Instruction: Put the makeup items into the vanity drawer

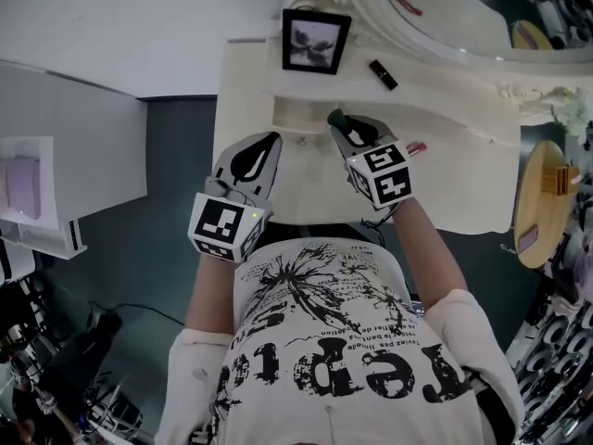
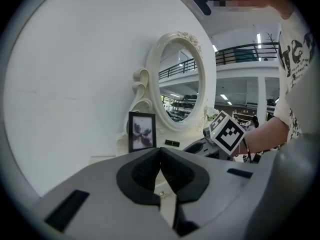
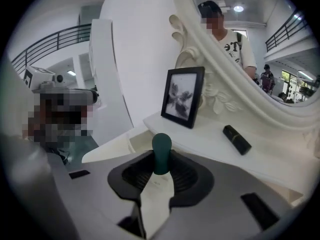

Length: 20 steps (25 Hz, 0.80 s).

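My right gripper is shut on a dark green, round-tipped makeup item, which stands up between the pads just above the small drawer under the vanity's raised shelf. The drawer looks pulled out a little. On the shelf lies a black lipstick tube. A pink item rests on the tabletop to the right of the right gripper. My left gripper hovers over the tabletop at the left, shut and holding nothing.
A black picture frame stands on the shelf left of the oval mirror. A round wooden stool is at the right. A white cabinet stands to the left of the vanity top.
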Motion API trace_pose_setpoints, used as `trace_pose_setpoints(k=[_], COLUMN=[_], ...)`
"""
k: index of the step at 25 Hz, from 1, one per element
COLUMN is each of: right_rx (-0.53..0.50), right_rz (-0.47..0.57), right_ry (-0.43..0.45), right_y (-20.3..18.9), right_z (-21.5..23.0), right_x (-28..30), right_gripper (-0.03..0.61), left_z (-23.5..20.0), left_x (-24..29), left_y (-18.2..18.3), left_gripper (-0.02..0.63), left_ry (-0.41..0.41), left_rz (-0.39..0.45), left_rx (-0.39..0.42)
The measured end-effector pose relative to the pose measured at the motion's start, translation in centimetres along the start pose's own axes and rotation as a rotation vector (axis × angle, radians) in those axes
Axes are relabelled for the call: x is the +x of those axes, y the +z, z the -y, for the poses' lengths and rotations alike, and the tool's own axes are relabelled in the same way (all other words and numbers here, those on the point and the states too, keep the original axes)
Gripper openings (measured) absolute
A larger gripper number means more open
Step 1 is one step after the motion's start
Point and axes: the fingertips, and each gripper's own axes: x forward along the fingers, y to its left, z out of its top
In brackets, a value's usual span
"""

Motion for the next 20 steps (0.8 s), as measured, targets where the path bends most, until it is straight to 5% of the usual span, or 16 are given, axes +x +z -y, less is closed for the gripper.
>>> trace_pose_setpoints(k=[8,12,20], right_rx=[0.001,0.053,0.092], right_rz=[-0.102,-0.111,-0.061], right_ry=[0.053,0.073,-0.029], right_y=[1.0,1.0,0.7], right_z=[-2.9,-3.6,-1.8], right_x=[5.3,6.0,3.7], right_gripper=[0.182,0.278,0.334], left_z=[-4.7,-5.7,-4.8], left_x=[-2.5,-3.0,-1.6], left_y=[-1.3,-1.8,-1.4], left_gripper=[0.012,0.012,0.012], left_ry=[0.056,0.059,-0.018], left_rz=[-0.004,-0.004,-0.004], left_rx=[-0.040,-0.052,-0.033])
